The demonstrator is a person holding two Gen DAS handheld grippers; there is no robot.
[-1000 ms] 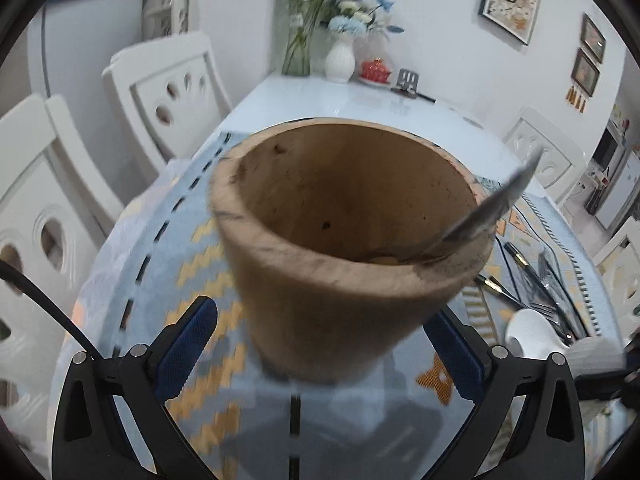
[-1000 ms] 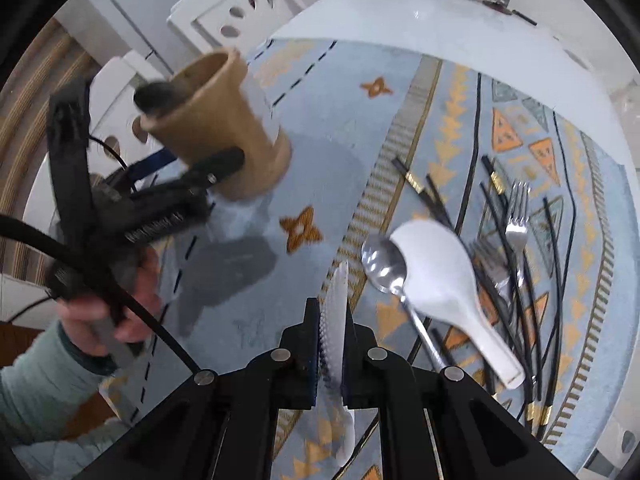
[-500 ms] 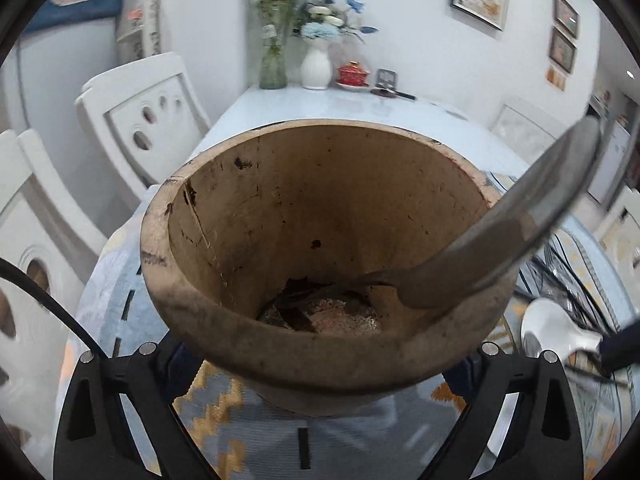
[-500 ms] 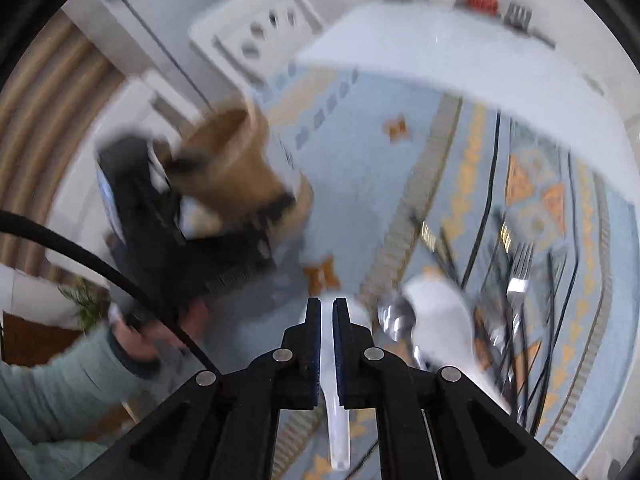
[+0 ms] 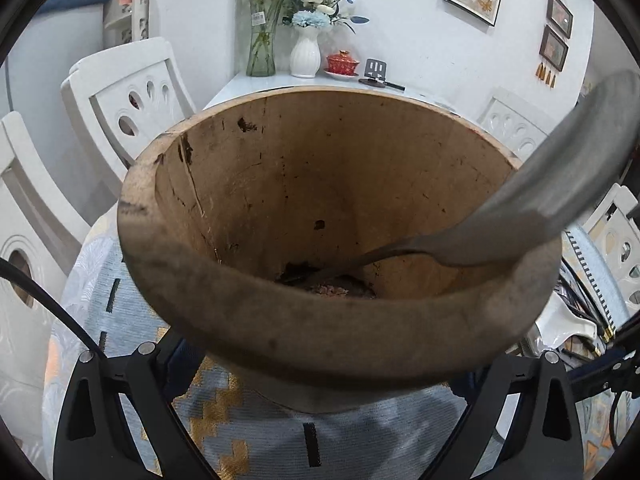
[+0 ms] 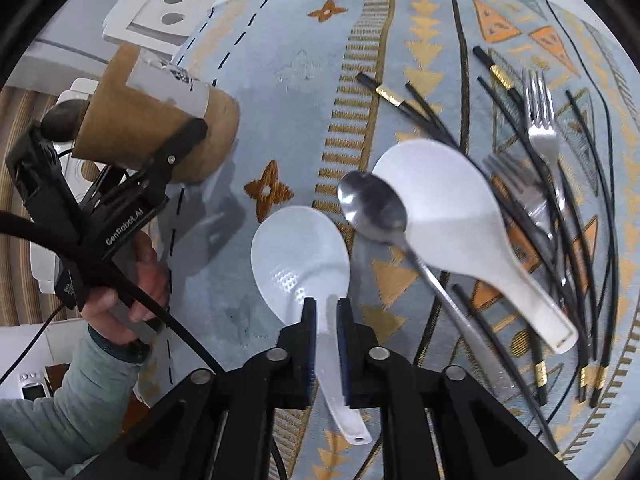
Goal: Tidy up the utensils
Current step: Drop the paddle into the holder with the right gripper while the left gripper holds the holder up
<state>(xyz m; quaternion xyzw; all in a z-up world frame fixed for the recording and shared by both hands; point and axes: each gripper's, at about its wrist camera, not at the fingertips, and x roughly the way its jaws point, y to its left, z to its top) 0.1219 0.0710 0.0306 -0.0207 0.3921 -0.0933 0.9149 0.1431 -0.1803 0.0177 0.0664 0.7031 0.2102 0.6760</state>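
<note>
Straddling white rice paddle (image 6: 300,256) handle, right fingers (image 6: 309,320) opening; metal spoon (image 6: 372,208), chopsticks (image 6: 420,112) beside; left fingers (image 6: 188,136) clamp wooden holder (image 6: 152,120).

1 wooden cup (image 6: 160,120), 2 white rice paddles (image 6: 304,256), 2 metal spoons (image 6: 372,208), 2 forks (image 6: 540,120).
</note>
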